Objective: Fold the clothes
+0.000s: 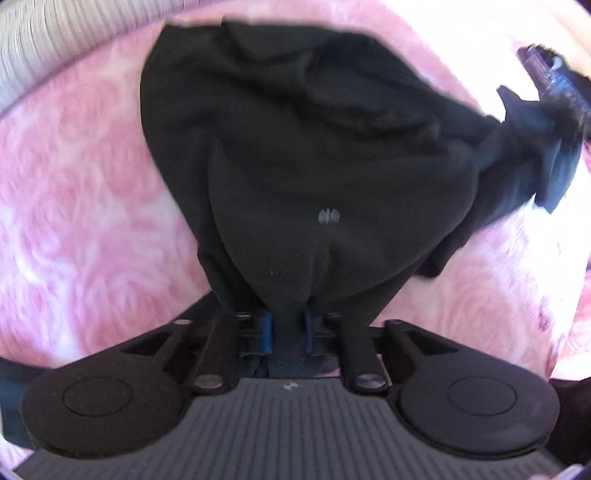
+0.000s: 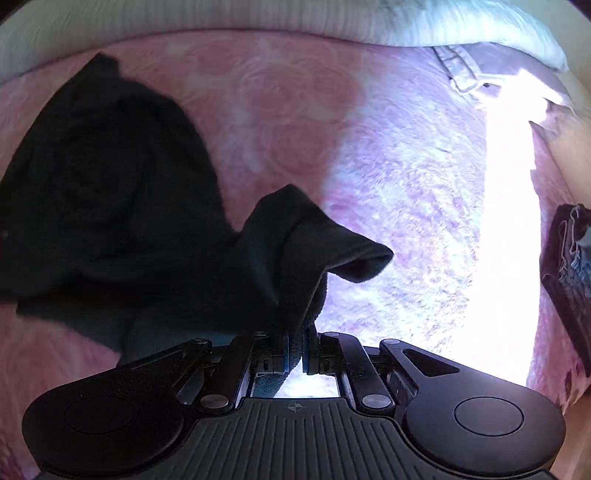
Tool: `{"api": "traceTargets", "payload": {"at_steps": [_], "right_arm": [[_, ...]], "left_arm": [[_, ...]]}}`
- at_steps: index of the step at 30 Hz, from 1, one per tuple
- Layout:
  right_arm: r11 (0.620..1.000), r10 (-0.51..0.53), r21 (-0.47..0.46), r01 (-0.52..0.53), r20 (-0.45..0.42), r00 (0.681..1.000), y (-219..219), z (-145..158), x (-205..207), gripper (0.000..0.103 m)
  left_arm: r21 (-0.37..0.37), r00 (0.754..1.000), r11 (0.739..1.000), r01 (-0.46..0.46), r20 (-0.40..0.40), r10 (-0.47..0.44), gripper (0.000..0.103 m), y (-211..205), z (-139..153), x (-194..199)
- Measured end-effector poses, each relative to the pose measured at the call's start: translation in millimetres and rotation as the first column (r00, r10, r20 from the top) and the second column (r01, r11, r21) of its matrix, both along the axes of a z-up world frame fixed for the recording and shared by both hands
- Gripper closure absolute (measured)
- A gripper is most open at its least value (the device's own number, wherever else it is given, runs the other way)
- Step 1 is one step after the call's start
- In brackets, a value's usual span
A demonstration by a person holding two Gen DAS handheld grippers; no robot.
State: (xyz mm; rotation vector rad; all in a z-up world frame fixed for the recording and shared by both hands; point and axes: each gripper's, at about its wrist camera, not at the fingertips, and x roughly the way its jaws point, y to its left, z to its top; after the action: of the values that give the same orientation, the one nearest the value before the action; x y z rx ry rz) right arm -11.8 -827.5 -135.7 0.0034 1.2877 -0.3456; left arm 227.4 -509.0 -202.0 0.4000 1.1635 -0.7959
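Black fleece garment, soft and matte, rumpled in broad folds, with a small pale mark on its near panel. Spread on a pink patterned blanket, filling the middle of that blanket in the left wrist view and the left half in the right wrist view. Long axis hard to fix while bunched: in the left wrist view, runs from the near pinched edge toward the blanket's far edge, with one corner drawn out sideways toward the right edge.

Left gripper nearly closed, blue pads clamping a gathered fold of the garment's near edge, cloth fanning away from the jaws. Right gripper likewise nearly closed, pinching a raised corner of the same garment, a loose flap drooping to the right past the fingers. Seen small at the right edge of the left wrist view, gripping that drawn-out corner.

Ribbed pale cushion along the blanket's far edge. Pale denim item near the blanket's far right corner, well apart from the garment.
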Motion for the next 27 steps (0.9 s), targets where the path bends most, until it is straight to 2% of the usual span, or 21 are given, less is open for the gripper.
{"api": "traceTargets", "payload": {"at_steps": [1, 4, 6, 8, 11, 12, 14, 15, 17, 18, 20, 21, 23, 24, 25, 26, 27], "right_arm": [[1.0, 0.028, 0.006, -0.028, -0.024, 0.999, 8, -5, -6, 0.099], [0.987, 0.074, 0.149, -0.059, -0.102, 0.992, 22, -11, -31, 0.099], [0.96, 0.185, 0.237, -0.15, -0.132, 0.974, 46, -10, -48, 0.099], [0.916, 0.284, 0.335, -0.223, -0.145, 0.948, 70, -8, -63, 0.099], [0.805, 0.369, 0.532, -0.263, -0.101, 0.924, 111, -2, -74, 0.099], [0.756, 0.398, 0.59, -0.284, -0.07, 0.915, 125, 0, -74, 0.099], [0.633, 0.455, 0.695, -0.341, 0.023, 0.89, 161, 8, -73, 0.099], [0.571, 0.484, 0.73, -0.377, 0.071, 0.872, 182, 11, -68, 0.099], [0.48, 0.532, 0.751, -0.453, 0.162, 0.831, 219, 14, -56, 0.099], [0.458, 0.539, 0.746, -0.484, 0.2, 0.818, 237, 13, -46, 0.099], [0.475, 0.527, 0.713, -0.515, 0.238, 0.816, 258, 11, -30, 0.096], [0.491, 0.525, 0.692, -0.528, 0.249, 0.814, 263, 10, -24, 0.089], [0.556, 0.531, 0.622, -0.551, 0.245, 0.812, 260, 12, -18, 0.087], [0.582, 0.524, 0.606, -0.542, 0.23, 0.82, 251, 9, -16, 0.085], [0.612, 0.506, 0.599, -0.517, 0.206, 0.838, 241, 5, -16, 0.083], [0.644, 0.482, 0.593, -0.483, 0.175, 0.858, 224, 4, -19, 0.072], [0.675, 0.457, 0.586, -0.449, 0.145, 0.877, 207, 2, -21, 0.05]], "left_arm": [[-0.017, 1.0, 1.0, -0.004, 0.014, 0.004, 0.094, 1, 8, 2], [-0.088, 0.995, 0.995, -0.042, 0.086, 0.05, 0.095, 11, 59, 28], [-0.095, 0.987, 0.995, -0.018, 0.158, 0.033, 0.095, 10, 97, 47], [-0.093, 0.973, 0.995, 0.021, 0.231, 0.001, 0.095, 5, 133, 62], [-0.083, 0.941, 0.989, 0.12, 0.327, -0.086, 0.095, -16, 178, 68], [-0.079, 0.927, 0.985, 0.155, 0.356, -0.117, 0.095, -25, 193, 69], [-0.091, 0.902, 0.968, 0.234, 0.393, -0.182, 0.095, -49, 215, 64], [-0.096, 0.887, 0.957, 0.274, 0.411, -0.213, 0.095, -61, 225, 61], [-0.1, 0.852, 0.926, 0.363, 0.438, -0.287, 0.094, -90, 233, 47], [-0.093, 0.839, 0.912, 0.399, 0.439, -0.322, 0.092, -105, 232, 39], [-0.096, 0.848, 0.897, 0.432, 0.381, -0.368, 0.081, -126, 218, 31], [-0.1, 0.855, 0.89, 0.444, 0.344, -0.388, 0.068, -134, 210, 26], [-0.089, 0.859, 0.888, 0.452, 0.312, -0.406, 0.057, -127, 194, 16], [-0.084, 0.862, 0.889, 0.451, 0.3, -0.409, 0.057, -119, 186, 11], [-0.087, 0.88, 0.901, 0.426, 0.273, -0.389, 0.055, -105, 176, 11], [-0.092, 0.909, 0.923, 0.374, 0.232, -0.345, 0.051, -88, 162, 15], [-0.094, 0.935, 0.942, 0.321, 0.19, -0.299, 0.05, -71, 147, 20]]}}
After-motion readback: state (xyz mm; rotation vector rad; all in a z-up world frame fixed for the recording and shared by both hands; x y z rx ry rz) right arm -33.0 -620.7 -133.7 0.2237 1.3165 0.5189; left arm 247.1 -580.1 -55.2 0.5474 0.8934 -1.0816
